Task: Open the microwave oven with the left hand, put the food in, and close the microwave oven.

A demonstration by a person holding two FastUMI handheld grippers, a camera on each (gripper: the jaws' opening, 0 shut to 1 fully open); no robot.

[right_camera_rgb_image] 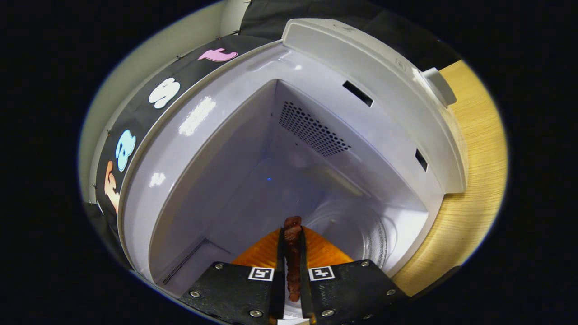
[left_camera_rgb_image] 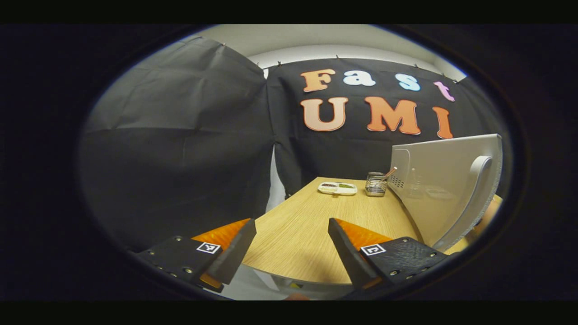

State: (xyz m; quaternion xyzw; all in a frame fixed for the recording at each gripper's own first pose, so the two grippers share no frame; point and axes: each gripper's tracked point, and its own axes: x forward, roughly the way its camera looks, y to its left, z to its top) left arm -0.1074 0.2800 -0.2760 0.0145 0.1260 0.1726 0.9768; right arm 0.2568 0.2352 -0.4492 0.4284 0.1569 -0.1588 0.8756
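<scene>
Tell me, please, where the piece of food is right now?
In the right gripper view, the food is clamped between the right tool's fingers, held at the open microwave's cavity, above its turntable.

The left gripper [left_camera_rgb_image: 291, 230] is held level with its two fingers spread wide apart and nothing between them. The right gripper [right_camera_rgb_image: 292, 234] is rolled to one side, pointing forward, its fingers drawn close together and pressing on a thin strip from both sides.
</scene>
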